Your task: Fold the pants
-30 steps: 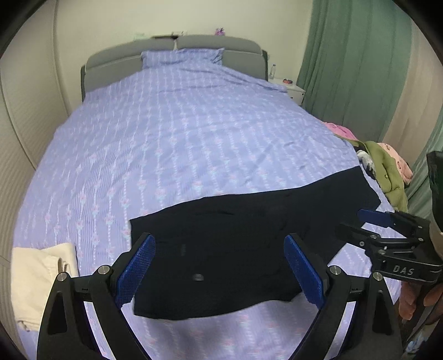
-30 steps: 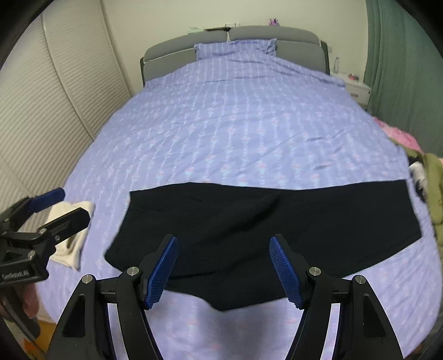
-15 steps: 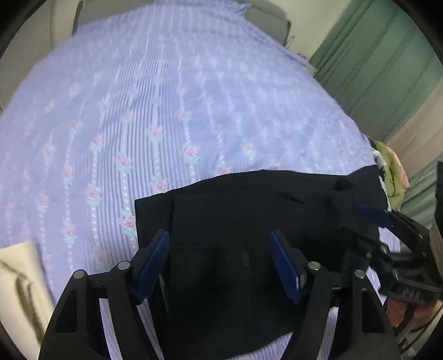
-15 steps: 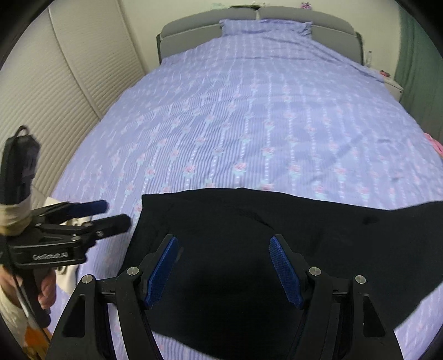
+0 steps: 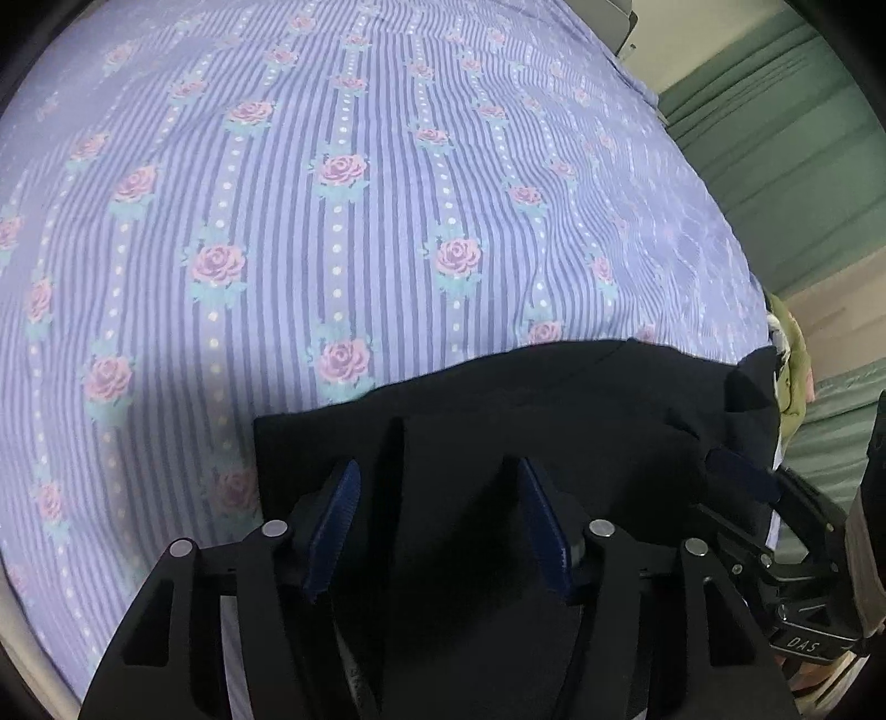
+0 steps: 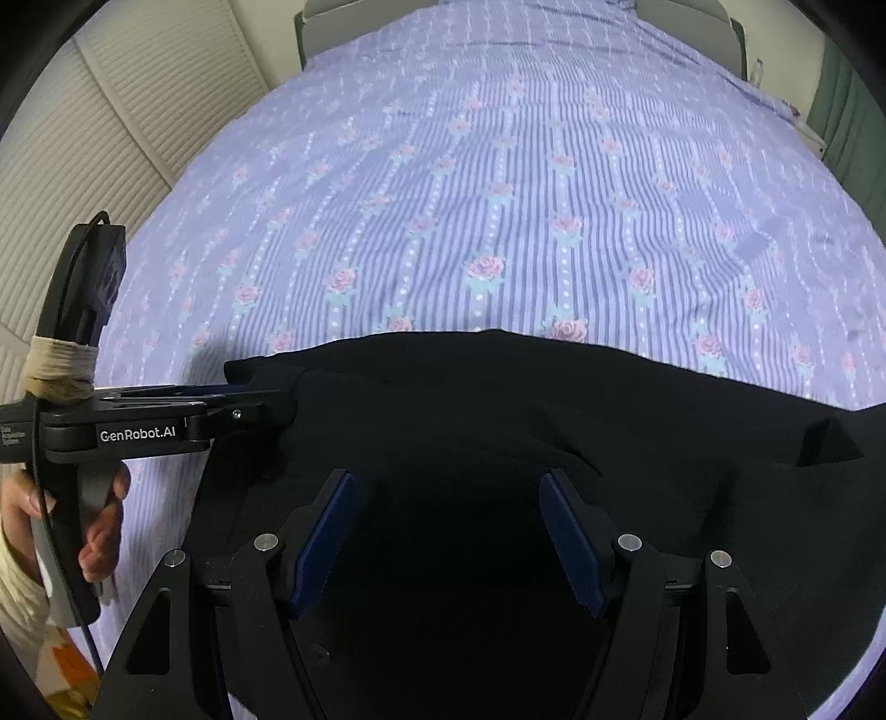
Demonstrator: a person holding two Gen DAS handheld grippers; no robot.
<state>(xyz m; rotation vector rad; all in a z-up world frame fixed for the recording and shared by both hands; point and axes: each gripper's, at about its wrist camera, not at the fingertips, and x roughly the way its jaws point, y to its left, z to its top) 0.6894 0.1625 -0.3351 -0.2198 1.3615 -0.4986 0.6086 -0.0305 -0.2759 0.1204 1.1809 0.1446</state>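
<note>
Black pants (image 5: 554,421) lie flat across the near edge of a bed with a lilac rose-striped cover (image 5: 332,194). My left gripper (image 5: 437,520) is open, low over the pants' left end near the folded waist edge. In the right wrist view the same pants (image 6: 498,421) fill the bottom, and my right gripper (image 6: 448,531) is open just above their middle. The left gripper (image 6: 266,407) shows there from the side, its tips at the pants' left edge. The right gripper (image 5: 736,471) shows at the right of the left wrist view.
A grey headboard (image 6: 343,33) stands at the far end of the bed. Green curtains (image 5: 775,138) hang on the right. A slatted white wardrobe door (image 6: 111,111) is on the left. Olive and pink clothes (image 5: 789,354) lie at the bed's right edge.
Both grippers have come down and forward, close over the pants. The left one has reached the left end. A small fold has risen at the pants' right part. Both stay open.
</note>
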